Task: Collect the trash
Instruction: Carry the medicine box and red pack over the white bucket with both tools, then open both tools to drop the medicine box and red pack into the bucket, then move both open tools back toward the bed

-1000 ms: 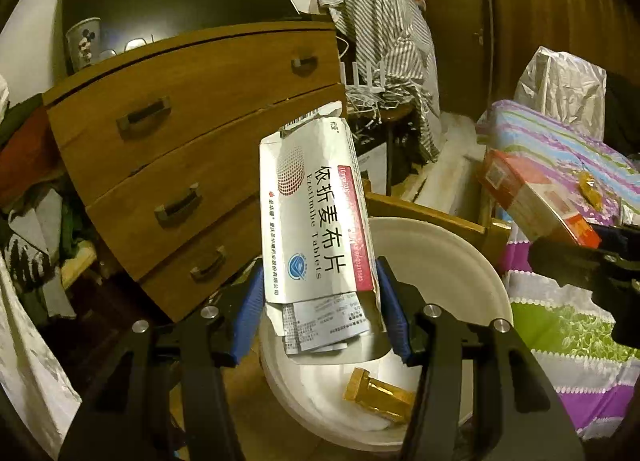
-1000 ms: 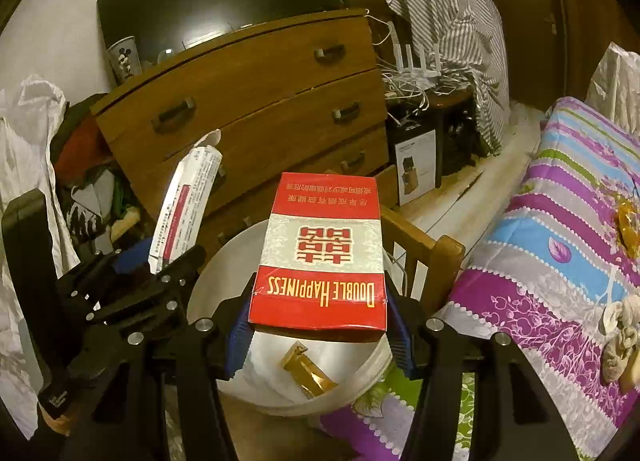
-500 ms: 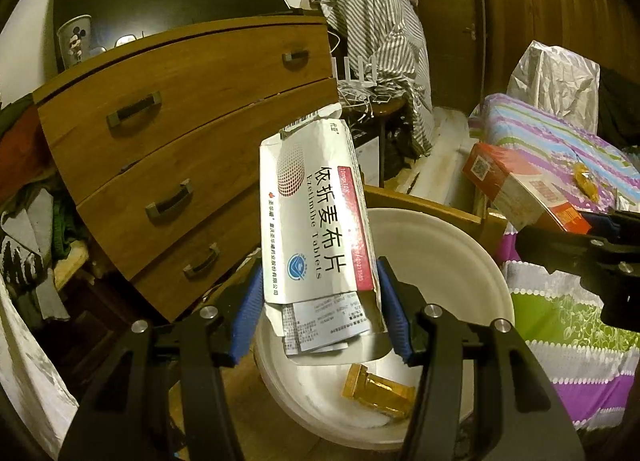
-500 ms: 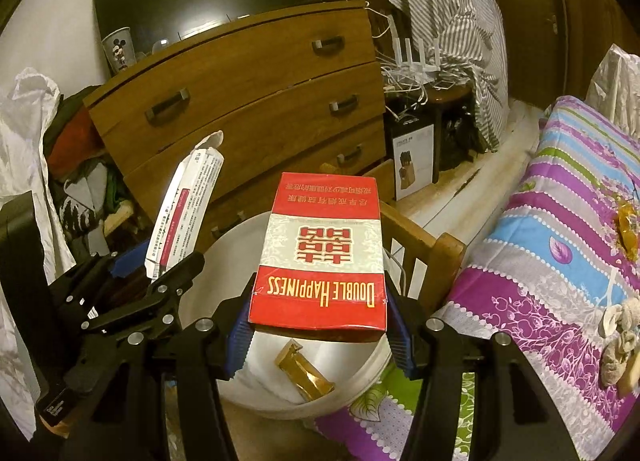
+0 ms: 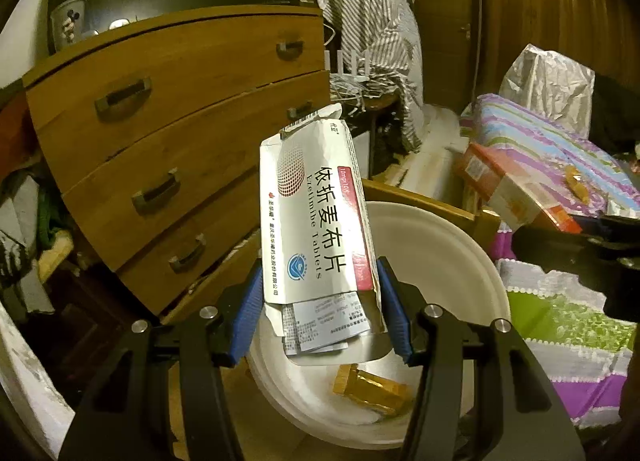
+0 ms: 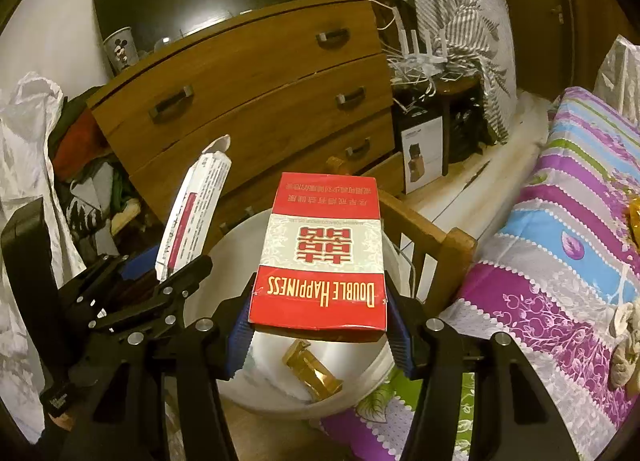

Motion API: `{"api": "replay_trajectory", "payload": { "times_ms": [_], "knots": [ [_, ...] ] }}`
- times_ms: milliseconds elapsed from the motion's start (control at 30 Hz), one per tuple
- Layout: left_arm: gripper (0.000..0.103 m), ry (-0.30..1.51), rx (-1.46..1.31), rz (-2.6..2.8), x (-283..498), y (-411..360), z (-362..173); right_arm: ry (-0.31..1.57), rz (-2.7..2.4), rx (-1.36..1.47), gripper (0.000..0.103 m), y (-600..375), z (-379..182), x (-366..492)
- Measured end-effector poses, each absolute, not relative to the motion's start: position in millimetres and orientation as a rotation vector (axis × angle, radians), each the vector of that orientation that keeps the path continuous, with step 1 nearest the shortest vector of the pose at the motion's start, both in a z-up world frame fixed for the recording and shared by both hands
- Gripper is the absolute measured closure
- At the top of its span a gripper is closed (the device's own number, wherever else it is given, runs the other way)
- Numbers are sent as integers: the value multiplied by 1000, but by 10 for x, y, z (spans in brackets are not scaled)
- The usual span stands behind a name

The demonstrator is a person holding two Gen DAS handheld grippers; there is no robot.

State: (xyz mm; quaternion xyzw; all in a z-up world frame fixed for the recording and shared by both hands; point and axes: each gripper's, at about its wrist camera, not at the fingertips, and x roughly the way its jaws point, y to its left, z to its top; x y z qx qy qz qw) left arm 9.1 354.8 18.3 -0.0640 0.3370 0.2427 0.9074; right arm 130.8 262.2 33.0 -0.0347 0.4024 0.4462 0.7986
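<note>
at the far left stands a wooden chest of drawers (image 5: pixel 176 141) with a mickey cup (image 5: pixel 69 21) on top. in front of it the left gripper (image 5: pixel 320 313) has its jaws pressed against both sides of a white tablet box (image 5: pixel 316 221), held upright with a folded leaflet poking from its open lower end. just below lies a white bucket (image 5: pixel 460 245) with a gold wrapper (image 5: pixel 372 389) at its bottom. further right the right gripper (image 6: pixel 318 325) grips a red double happiness carton (image 6: pixel 320 257) by its sides, over the same bucket. at the far right is a bed with a striped floral cover (image 6: pixel 560 221).
</note>
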Motion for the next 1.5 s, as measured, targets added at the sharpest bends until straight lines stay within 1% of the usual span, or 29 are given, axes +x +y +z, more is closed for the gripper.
{"api": "replay_trajectory", "payload": {
  "times_ms": [367,433,467,500,533,567,700,800,1067,1367,1500],
  "knots": [
    [50,707,-171,377,96,3691,165,944,1044,56,45,2612,296,1489],
    [48,708,-185,359,104,3719,151,948,1056,76,45,2620,291,1520],
    [46,710,-182,357,106,3729,140,952,1070,83,44,2636,282,1540],
    [37,715,-177,371,116,3752,121,958,1078,87,43,2654,275,1560],
    [30,724,-180,411,128,3799,92,976,1076,102,35,2662,246,1600],
    [26,726,-197,424,122,3849,75,985,1069,115,32,2663,229,1632],
    [26,720,-272,415,84,3981,42,1003,1073,145,33,2653,159,1680],
    [26,720,-263,418,89,3966,33,1001,1071,136,35,2653,141,1668],
    [26,703,-274,408,93,3878,59,947,1027,117,35,2498,162,1595],
    [26,695,-209,449,135,3525,81,812,879,13,35,2099,173,1376],
    [26,685,-196,483,114,3364,93,692,783,-51,35,1895,222,1201]
  ]
}}
